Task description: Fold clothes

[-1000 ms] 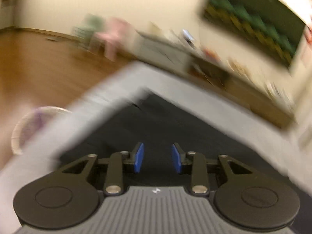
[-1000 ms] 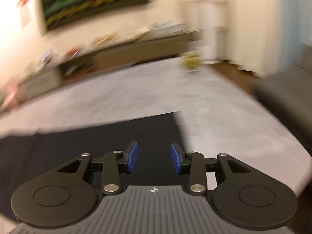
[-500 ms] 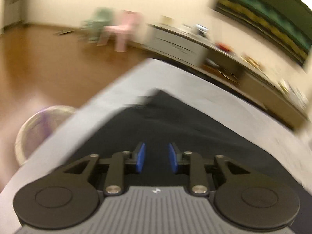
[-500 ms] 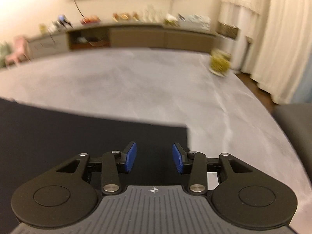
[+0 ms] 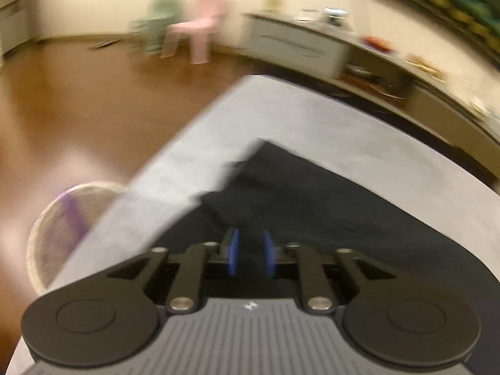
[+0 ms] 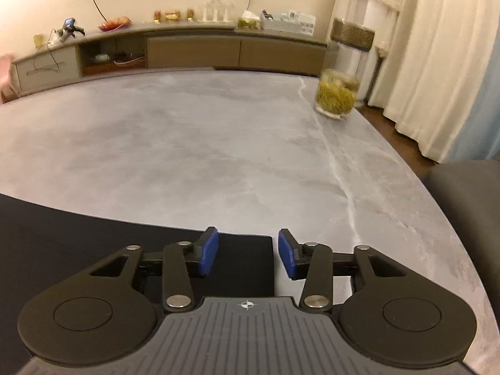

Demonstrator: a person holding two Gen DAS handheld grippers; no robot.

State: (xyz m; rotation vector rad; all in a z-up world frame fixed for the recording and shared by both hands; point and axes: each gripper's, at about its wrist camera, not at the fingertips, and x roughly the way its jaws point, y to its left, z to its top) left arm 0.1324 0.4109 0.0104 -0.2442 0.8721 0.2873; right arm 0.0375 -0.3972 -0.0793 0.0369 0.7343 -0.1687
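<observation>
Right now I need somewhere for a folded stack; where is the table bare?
Bare grey table runs from the black garment edge to the far rim, and right toward the glass jar. The near left is covered by the garment.

A black garment (image 5: 328, 206) lies spread flat on the grey table (image 6: 218, 143); one folded part lies on top near its far corner.

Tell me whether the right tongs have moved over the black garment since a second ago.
Yes. The right tongs have moved toward the black garment's corner: the corner, once beyond the fingertips, now lies between them on the grey table.
</observation>
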